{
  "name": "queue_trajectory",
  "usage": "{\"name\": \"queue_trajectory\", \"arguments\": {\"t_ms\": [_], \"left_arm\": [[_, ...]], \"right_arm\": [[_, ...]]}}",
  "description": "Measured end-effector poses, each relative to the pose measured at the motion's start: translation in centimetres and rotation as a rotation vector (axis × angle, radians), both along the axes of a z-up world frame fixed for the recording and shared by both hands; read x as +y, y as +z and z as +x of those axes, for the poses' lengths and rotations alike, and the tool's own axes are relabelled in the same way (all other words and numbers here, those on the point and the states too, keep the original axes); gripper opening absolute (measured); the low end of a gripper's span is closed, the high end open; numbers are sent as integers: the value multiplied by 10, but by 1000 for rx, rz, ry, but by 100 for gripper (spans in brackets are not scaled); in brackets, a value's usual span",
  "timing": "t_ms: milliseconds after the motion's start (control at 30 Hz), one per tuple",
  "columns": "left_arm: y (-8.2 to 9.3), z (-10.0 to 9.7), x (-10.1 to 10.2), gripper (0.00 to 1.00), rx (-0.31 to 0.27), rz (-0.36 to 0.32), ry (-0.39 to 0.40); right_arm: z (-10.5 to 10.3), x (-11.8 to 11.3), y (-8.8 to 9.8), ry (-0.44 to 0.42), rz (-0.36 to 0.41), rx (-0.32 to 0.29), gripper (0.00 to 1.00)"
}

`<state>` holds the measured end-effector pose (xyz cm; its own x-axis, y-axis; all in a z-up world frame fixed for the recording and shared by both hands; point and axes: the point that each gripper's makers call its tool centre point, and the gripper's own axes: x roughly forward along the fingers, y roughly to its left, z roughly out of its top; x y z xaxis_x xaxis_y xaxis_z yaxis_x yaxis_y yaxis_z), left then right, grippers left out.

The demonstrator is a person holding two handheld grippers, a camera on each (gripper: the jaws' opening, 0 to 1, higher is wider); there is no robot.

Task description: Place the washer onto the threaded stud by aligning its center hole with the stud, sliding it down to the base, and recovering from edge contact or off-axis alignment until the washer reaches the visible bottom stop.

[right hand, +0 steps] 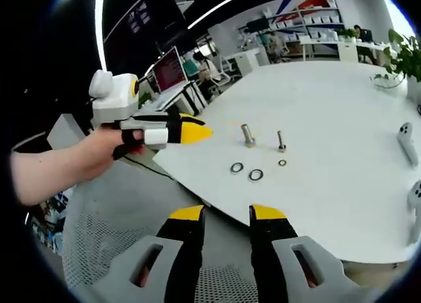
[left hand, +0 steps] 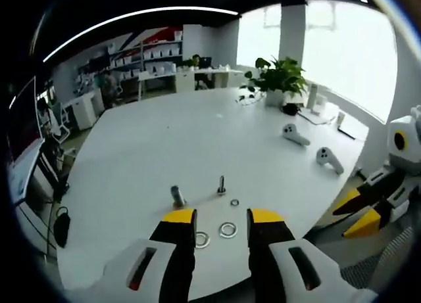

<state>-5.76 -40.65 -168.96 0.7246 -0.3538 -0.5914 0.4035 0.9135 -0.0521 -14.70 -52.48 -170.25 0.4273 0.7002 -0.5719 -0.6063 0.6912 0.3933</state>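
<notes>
Both jaw pairs stand apart, empty: the left hand-held gripper [left hand: 222, 216] hovers over the white desk [left hand: 197, 139] edge, the right hand-held gripper [right hand: 227, 213] off the desk. Three washers [left hand: 227, 230] lie flat near the slim threaded stud [left hand: 222, 185], which stands upright beside a thicker bolt [left hand: 177, 196]

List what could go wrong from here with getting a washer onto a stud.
1. Three washers lie flat on the table; the small washer looks hard to pinch off the surface and may skid.
2. The thin stud and thick stud stand close together, so a mismatched washer could jam.
3. The left gripper is open near the table's edge; a nudged washer might slide off.
</notes>
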Motion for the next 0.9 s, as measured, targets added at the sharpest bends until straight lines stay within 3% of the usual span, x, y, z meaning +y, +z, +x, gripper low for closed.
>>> {"name": "queue_trajectory", "arguments": {"t_ms": [333, 900], "left_arm": [[-9, 14, -22, 28, 37, 26, -50], [-58, 50, -46, 28, 199, 92, -116]], "right_arm": [[2, -2, 1, -15, 0, -5, 29], [5, -1, 4, -26, 13, -19, 29]]}}
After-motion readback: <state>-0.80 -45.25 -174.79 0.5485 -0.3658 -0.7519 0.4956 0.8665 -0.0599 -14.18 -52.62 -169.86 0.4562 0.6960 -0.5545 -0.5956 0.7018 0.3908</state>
